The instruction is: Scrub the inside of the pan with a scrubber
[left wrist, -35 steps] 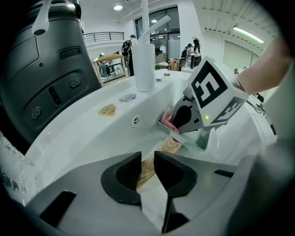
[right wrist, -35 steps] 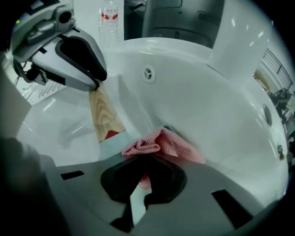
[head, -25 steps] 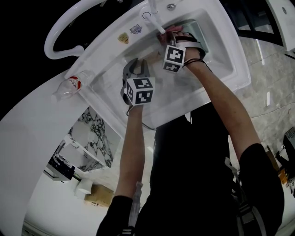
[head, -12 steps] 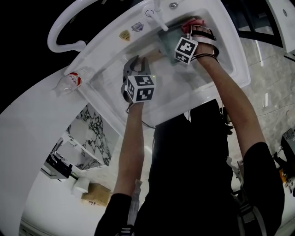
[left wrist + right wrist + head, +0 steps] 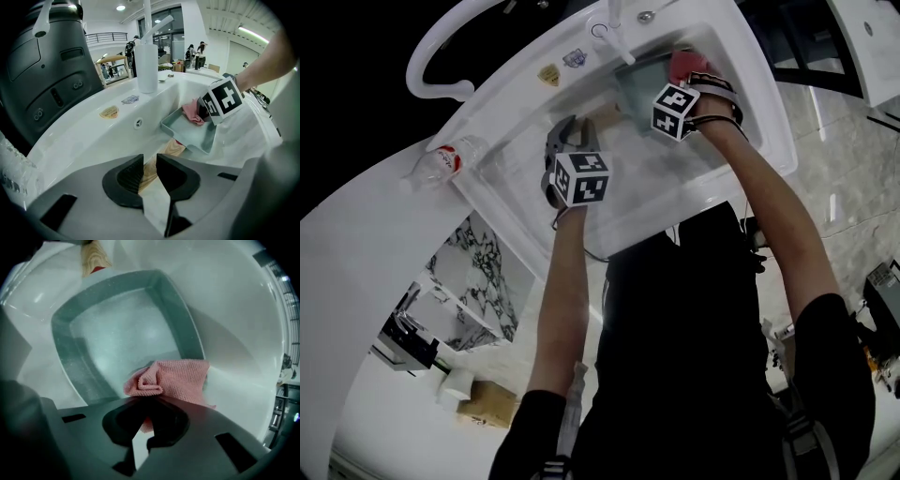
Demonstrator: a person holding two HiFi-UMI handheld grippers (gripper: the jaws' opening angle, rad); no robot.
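The right gripper [image 5: 147, 405] is pinching a soft, limp pink cloth scrubber [image 5: 176, 378] at the near wall of the stiff, probably slippery square pan [image 5: 180, 315] in the sink [image 5: 234, 357], while the left gripper [image 5: 149, 169] is clamping its wooden handle [image 5: 171, 148], the natural steadying hold.

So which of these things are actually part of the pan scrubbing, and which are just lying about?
In use: pan, pink cloth in the right claw, wooden handle in the left claw, sink.
Lying about: plastic bottle, stickers.
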